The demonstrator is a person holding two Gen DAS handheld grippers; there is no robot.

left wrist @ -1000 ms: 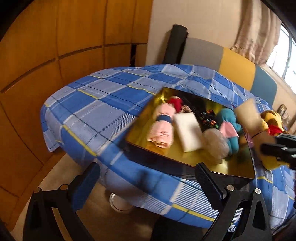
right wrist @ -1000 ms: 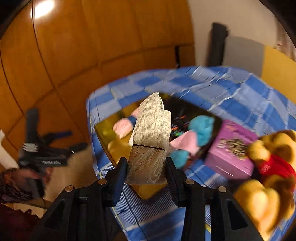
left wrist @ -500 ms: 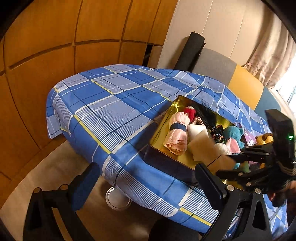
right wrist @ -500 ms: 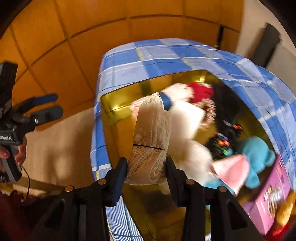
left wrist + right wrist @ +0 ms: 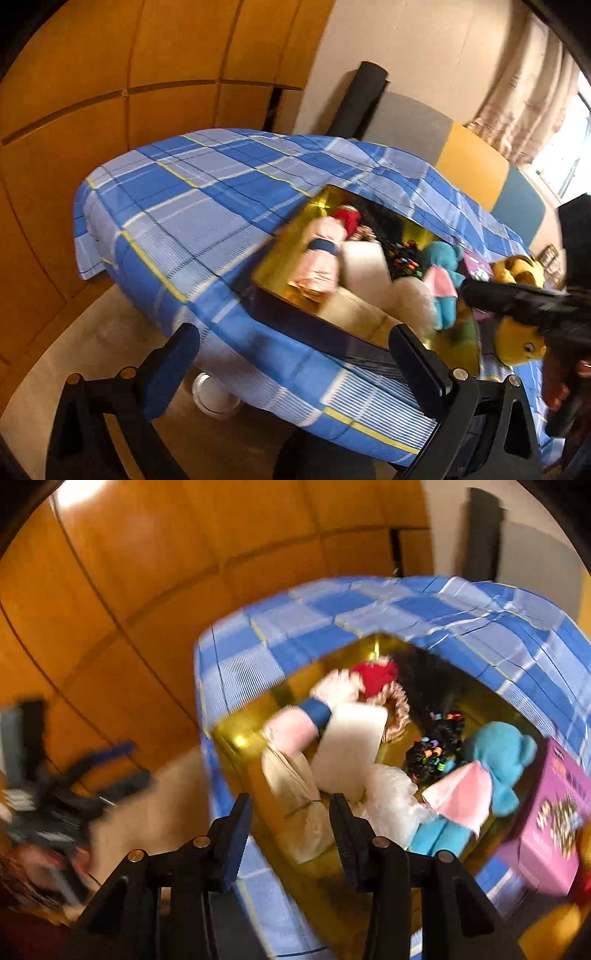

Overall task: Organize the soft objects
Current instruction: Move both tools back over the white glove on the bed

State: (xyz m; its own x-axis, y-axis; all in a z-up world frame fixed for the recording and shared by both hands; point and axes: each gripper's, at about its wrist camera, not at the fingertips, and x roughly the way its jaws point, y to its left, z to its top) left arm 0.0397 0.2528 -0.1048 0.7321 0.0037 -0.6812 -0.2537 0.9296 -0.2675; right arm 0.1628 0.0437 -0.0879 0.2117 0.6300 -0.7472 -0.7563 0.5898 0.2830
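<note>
Gauze roll (image 5: pixel 295 794), beige and soft, lies inside the golden box (image 5: pixel 236 746), at its near edge, beside the pink rolled towel (image 5: pixel 291 731) and the white foam block (image 5: pixel 351 746). My right claw (image 5: pixel 291 830) stands over it with the fingers a little apart, and I see a gap on both sides, so the roll is no longer pinched. I judge the placing step as nearly finished. My left claw (image 5: pixel 291 354) is wide apart and holds nothing, hanging before the blue checked tabletop (image 5: pixel 177 206). Next I should lift the right claw straight away without dragging the roll, then go for the yellow plush toy (image 5: pixel 517 273) outside the box.
</note>
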